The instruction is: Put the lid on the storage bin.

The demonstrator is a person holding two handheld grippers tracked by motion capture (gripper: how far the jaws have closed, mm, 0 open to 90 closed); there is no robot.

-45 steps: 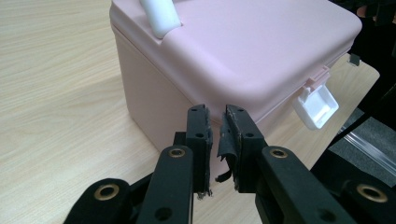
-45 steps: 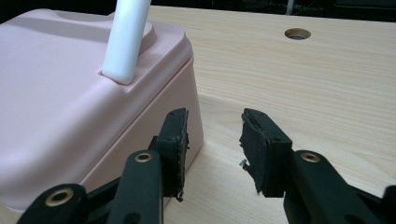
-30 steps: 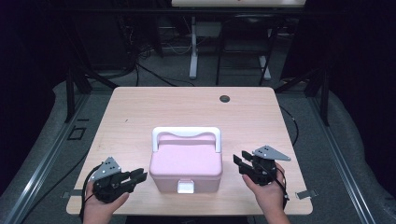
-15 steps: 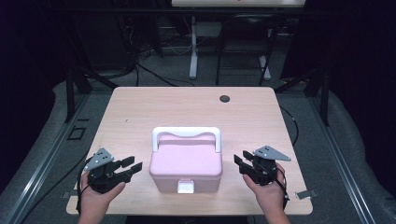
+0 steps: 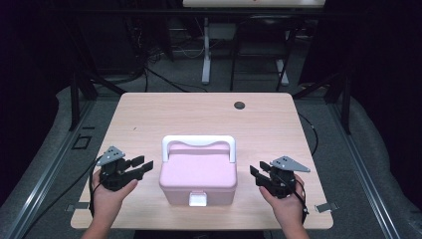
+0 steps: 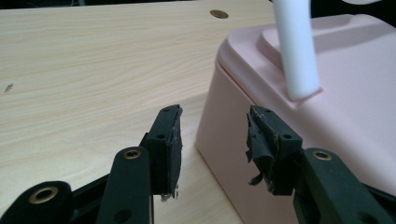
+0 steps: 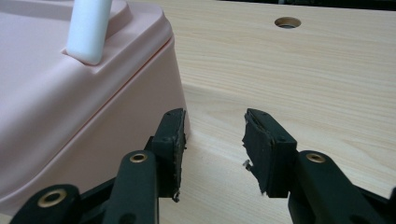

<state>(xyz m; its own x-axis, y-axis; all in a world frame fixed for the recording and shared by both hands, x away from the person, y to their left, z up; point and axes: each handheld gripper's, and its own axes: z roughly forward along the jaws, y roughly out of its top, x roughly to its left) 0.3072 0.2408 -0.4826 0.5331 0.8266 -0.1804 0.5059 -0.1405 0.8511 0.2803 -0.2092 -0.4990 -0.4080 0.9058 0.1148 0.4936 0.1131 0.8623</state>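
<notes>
Since a moment ago, the left gripper [image 5: 141,165] has lifted and swung in towards the pink box [image 5: 198,173], its grey plate now tipped up on top, while the right gripper [image 5: 257,174] has hardly shifted. That box sits on the near middle of the table [image 5: 164,112], closed, with its white handle [image 5: 198,142] lying across the far side of the lid and a white latch [image 5: 197,199] on the near face.

From where I stand, the person's left hand [image 5: 107,196] holds its gripper just beside the box's left wall, jaws parted and holding nothing. In the left gripper view the two black jaws stand open before the box's rounded lower corner, one over bare table, the other in front of the pink side; I cannot tell if it touches.

On the right side, the right hand [image 5: 284,204] keeps its gripper near the box's right wall, jaws likewise spread and empty. Its own view shows one jaw close against the pink side.

Far off on the table is a small dark round hole [image 5: 239,105].
</notes>
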